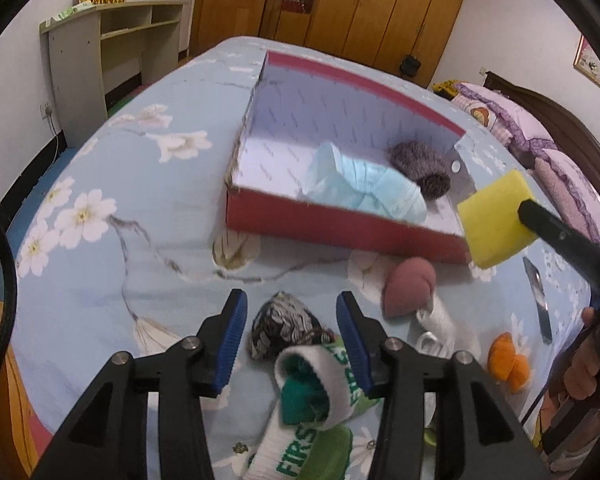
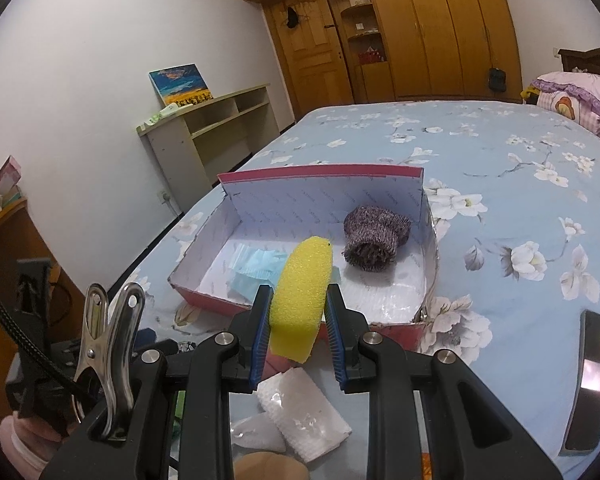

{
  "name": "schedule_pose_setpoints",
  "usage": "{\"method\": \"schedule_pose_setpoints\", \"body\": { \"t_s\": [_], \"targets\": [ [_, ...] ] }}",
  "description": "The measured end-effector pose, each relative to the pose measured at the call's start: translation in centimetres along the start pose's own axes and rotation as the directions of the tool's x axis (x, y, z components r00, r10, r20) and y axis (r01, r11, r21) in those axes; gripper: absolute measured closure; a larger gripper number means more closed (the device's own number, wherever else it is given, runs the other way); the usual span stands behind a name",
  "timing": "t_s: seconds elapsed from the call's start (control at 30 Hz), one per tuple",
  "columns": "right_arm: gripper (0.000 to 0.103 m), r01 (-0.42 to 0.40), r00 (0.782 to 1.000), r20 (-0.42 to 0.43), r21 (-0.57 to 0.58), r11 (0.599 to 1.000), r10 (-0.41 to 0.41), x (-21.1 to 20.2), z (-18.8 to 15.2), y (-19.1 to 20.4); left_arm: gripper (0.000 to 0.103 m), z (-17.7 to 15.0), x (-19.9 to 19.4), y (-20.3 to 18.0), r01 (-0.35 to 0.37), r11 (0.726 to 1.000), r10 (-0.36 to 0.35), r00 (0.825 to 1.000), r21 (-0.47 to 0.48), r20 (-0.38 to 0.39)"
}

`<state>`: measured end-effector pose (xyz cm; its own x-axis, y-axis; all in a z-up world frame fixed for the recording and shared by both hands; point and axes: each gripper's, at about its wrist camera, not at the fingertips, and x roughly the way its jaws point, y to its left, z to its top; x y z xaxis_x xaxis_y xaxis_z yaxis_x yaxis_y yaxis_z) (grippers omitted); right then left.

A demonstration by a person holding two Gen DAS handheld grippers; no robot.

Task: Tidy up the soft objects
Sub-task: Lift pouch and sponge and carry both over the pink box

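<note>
The left wrist view looks steeply down along its jaws, close over the bed (image 1: 100,264); the red box (image 1: 340,228) lies ahead of the jaws, the wardrobe (image 1: 380,12) far beyond; the right wrist view looks more shallowly along its own jaws, close to the bed's near edge, with the red box (image 2: 308,320) just ahead; both views share the box, the bed, the shelf unit (image 1: 112,52) at the wall and the wardrobe; the left view also catches the right gripper (image 1: 516,220) ahead to the right of its jaws.
</note>
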<state>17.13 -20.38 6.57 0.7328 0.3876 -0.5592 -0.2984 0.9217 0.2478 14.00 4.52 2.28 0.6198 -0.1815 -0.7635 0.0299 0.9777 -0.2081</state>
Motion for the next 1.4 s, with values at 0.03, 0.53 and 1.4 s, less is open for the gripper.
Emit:
{"method": "schedule_pose_setpoints", "body": {
  "t_s": [0.03, 0.53, 1.4],
  "targets": [
    [0.076, -0.002, 1.0, -0.002, 0.0, 1.0, 0.002, 0.0, -0.1, 0.0, 0.054, -0.2, 0.3, 0.0, -0.001, 1.0, 0.001, 1.0, -0.004, -0.01],
    [0.076, -0.02, 1.0, -0.017, 0.006, 1.0, 0.02, 0.2, -0.9, 0.0, 0.068, -0.6, 0.5, 0.2, 0.004, 1.0, -0.004, 1.0, -0.025, -0.001],
    [0.076, 0.082, 0.995, 0.055, -0.017, 0.997, -0.081, -0.6, 1.9, -1.7, 0.068, 8.0, 0.5, -1.6, -0.031, 0.999, 0.026, 0.986, 0.026, 0.164]
  ]
}}
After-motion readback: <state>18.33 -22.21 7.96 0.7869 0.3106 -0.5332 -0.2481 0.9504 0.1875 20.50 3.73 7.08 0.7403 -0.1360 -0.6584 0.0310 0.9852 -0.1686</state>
